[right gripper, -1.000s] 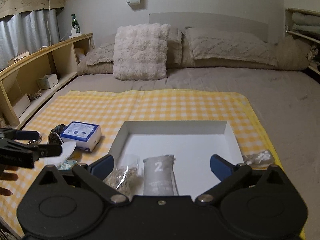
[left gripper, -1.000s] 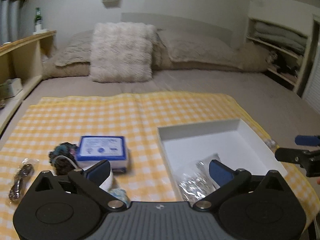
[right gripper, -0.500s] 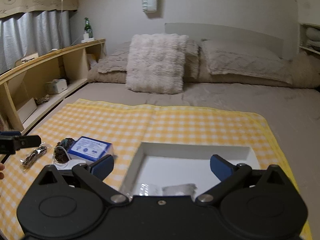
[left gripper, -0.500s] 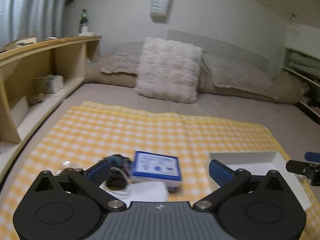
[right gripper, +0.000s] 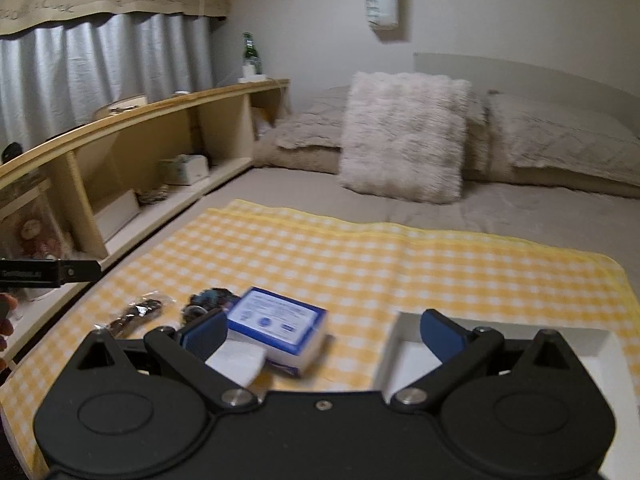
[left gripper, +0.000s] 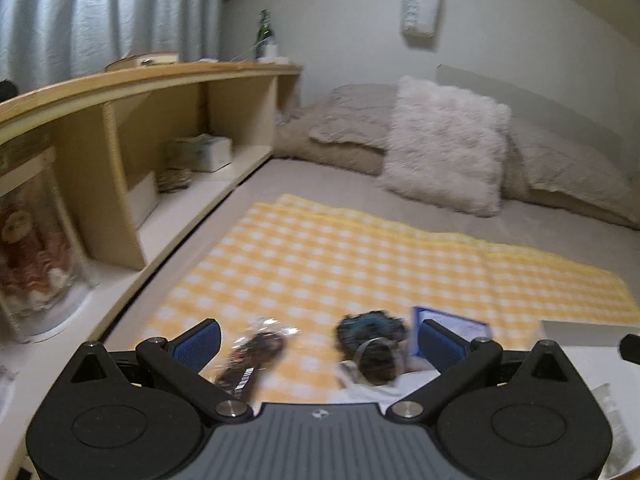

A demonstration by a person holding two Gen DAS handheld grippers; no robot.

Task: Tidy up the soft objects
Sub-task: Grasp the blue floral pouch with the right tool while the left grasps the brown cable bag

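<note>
On the yellow checked cloth (left gripper: 360, 264) lie a clear packet of dark stuff (left gripper: 256, 354), a dark blue-green fuzzy bundle (left gripper: 370, 332) on a white folded cloth (left gripper: 384, 390), and a blue-and-white box (right gripper: 276, 322). My left gripper (left gripper: 318, 342) is open and empty, low over the packet and bundle. My right gripper (right gripper: 322, 332) is open and empty, above the box and the white tray's (right gripper: 596, 354) left edge. The packet (right gripper: 138, 314), bundle (right gripper: 208, 300) and white cloth (right gripper: 236, 362) also show in the right wrist view.
A wooden shelf unit (left gripper: 132, 152) runs along the bed's left side with boxes and a jar in it. A fluffy cushion (right gripper: 404, 136) and grey pillows (right gripper: 560, 144) lie at the bed's head. The left gripper's finger (right gripper: 48, 274) shows at the left of the right wrist view.
Both grippers have swung left, away from the tray. The left one now faces the packet and bundle; the tray's contents have dropped out of sight. Both stay open.
</note>
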